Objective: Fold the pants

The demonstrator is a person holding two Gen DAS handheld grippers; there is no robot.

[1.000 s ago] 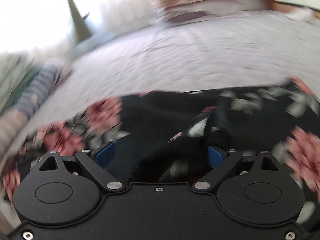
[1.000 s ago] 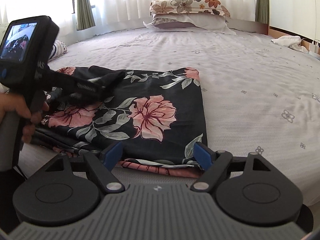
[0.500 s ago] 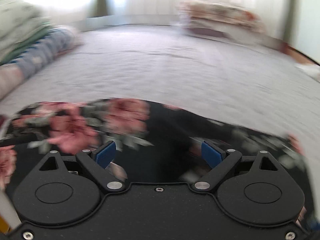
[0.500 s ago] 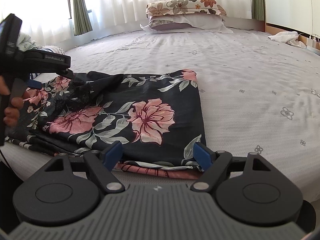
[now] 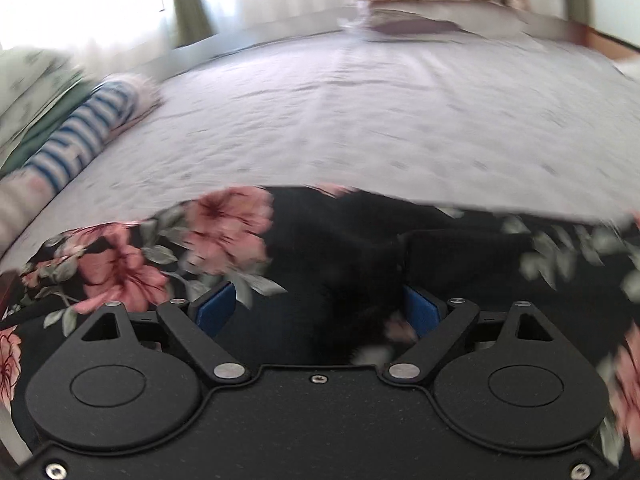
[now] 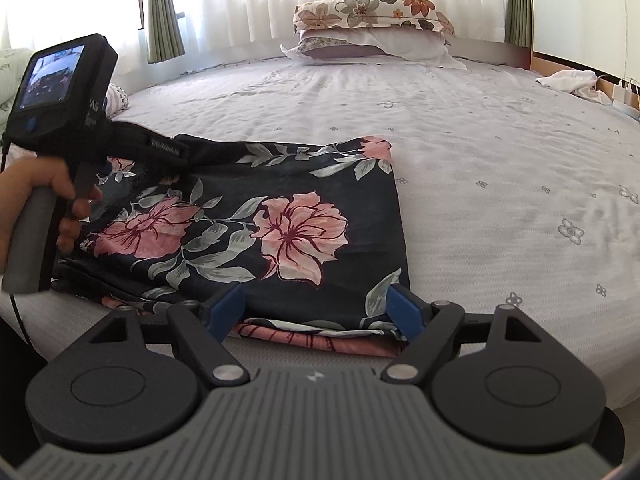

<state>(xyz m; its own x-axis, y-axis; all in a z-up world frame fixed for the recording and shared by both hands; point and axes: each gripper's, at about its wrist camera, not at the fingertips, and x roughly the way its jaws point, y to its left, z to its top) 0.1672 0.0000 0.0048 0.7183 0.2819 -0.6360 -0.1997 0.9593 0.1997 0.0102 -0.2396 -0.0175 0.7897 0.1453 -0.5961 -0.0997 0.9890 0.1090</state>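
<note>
Right wrist view: black floral satin pants (image 6: 256,224) folded on lilac bed (image 6: 500,168); near hem just ahead of spread, empty right tool (image 6: 316,312); left tool (image 6: 184,152), spread, over far-left bunched corner

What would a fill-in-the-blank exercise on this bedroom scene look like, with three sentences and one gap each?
1. The floral pants lie folded on the ____.
2. The jaws of the right gripper stand ____, with nothing pressed between the pads.
3. At the far end of the bed, two ____ are stacked one on the other.

Missing words: bed; open; pillows
</note>
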